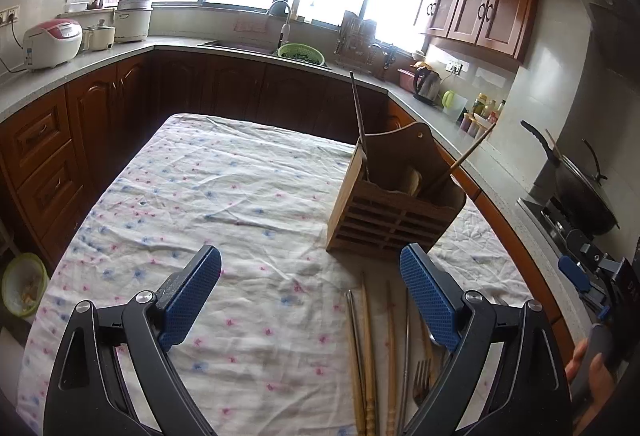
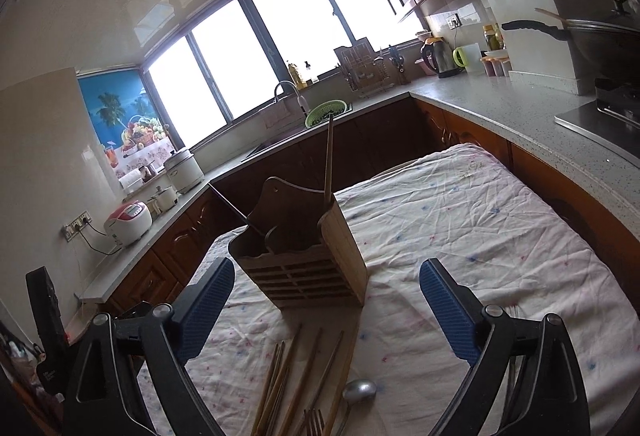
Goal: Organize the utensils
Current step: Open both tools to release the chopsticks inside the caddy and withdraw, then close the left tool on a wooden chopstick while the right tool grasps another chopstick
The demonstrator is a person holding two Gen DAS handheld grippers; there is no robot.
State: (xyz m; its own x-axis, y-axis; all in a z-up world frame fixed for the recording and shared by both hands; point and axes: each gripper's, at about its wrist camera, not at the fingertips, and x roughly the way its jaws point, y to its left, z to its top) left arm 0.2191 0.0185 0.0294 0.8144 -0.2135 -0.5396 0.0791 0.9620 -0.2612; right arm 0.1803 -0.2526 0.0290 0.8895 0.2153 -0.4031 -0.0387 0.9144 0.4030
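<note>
A wooden utensil holder (image 1: 390,202) stands on the floral tablecloth (image 1: 224,204); it also shows in the right wrist view (image 2: 304,260). A dark chopstick (image 1: 359,120) and a wooden chopstick (image 1: 472,154) stick out of it. Loose wooden chopsticks (image 1: 368,352), metal chopsticks and a fork (image 1: 422,380) lie in front of the holder. In the right wrist view the chopsticks (image 2: 296,380), a fork (image 2: 314,422) and a metal spoon (image 2: 358,392) lie between the fingers. My left gripper (image 1: 310,268) is open and empty above the cloth. My right gripper (image 2: 326,282) is open and empty.
The table is ringed by a grey countertop (image 1: 132,50) with dark wood cabinets. A sink with a green colander (image 1: 300,54), rice cookers (image 1: 52,42), a kettle (image 1: 426,84) and a wok (image 1: 580,192) on the stove stand on it. A bowl (image 1: 22,288) sits low at left.
</note>
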